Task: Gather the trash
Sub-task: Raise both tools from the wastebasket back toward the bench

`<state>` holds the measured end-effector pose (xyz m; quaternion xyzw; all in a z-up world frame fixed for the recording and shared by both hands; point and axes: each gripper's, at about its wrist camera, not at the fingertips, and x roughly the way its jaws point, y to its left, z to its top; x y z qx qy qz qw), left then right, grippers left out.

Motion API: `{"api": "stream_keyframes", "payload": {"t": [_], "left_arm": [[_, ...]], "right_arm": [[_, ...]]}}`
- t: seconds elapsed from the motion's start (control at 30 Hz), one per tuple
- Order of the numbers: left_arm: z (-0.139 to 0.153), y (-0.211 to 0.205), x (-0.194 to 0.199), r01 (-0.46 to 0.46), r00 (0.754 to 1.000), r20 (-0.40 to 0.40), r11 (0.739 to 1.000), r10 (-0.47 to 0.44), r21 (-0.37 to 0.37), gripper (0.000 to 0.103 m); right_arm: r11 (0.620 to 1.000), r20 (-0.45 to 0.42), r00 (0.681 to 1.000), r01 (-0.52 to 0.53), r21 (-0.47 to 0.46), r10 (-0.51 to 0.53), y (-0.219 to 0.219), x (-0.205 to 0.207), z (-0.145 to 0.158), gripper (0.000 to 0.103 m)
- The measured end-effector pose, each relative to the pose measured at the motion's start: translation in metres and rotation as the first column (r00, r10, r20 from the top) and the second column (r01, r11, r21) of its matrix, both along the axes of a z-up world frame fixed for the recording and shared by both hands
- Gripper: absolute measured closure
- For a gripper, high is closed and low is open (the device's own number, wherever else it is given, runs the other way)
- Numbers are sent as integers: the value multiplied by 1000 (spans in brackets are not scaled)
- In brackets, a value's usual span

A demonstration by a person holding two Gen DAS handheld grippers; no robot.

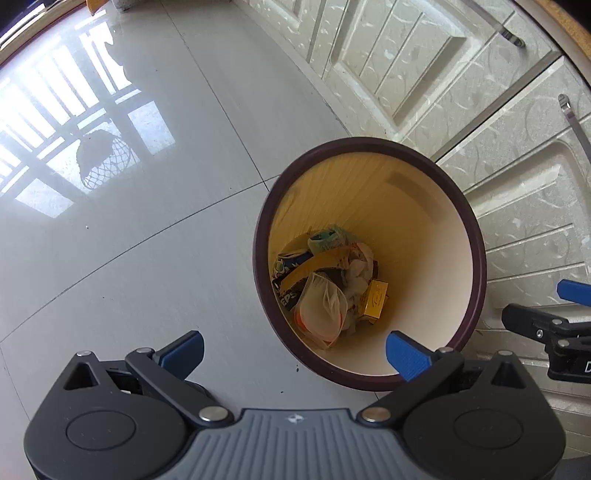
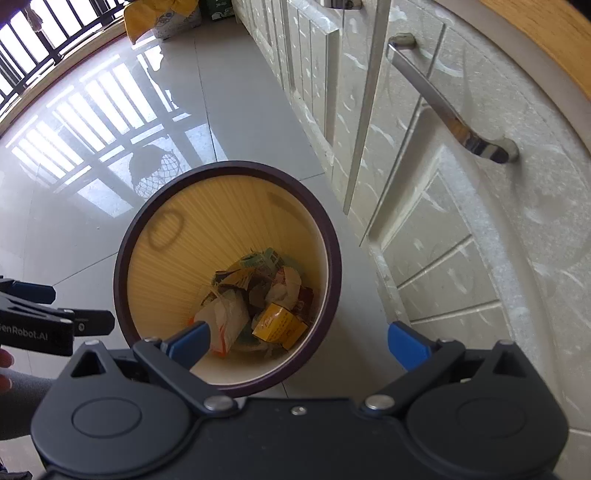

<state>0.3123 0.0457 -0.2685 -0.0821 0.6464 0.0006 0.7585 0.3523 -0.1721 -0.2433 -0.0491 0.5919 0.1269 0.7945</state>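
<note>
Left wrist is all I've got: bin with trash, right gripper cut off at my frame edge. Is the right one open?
Observer: Yes. The right gripper has its blue pads spread wide and nothing between them, above the bin.
Operator: Anything on the bin wall I can't see?
Observer: An oval handle cut-out shows on the inner wall in the right wrist view.
Operator: What's past the cabinets?
Observer: A yellow and white bag stands on the floor at the far end of the cabinet row.
</note>
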Motion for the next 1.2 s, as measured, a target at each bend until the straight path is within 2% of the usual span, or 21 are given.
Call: {"api": "stream_keyframes", "payload": {"t": [0.33, 0.5, 0.73, 0.97, 1.07, 1.2], "left_arm": [[27, 10, -8, -6, 997, 83, 1000, 5, 10, 0], [46, 13, -11, 10, 988, 151, 999, -16, 35, 0], [76, 21, -13, -16, 969, 248, 1000, 11, 18, 0], [116, 27, -12, -35, 921, 388, 999, 26, 17, 0], [134, 30, -9, -45, 891, 453, 999, 37, 8, 0], [160, 30, -3, -49, 837, 545, 999, 44, -5, 0]], "right_arm": [[999, 43, 999, 30, 14, -31, -4, -9, 19, 0], [999, 90, 995, 40, 32, -43, -7, -13, 37, 0], [994, 186, 980, 46, 99, -64, -3, -17, 71, 0], [988, 340, 938, 17, 153, -69, 1, -21, 116, 0], [988, 442, 894, 5, 155, -74, -1, -20, 139, 0], [983, 554, 827, -11, 184, -94, -7, -17, 171, 0]]}}
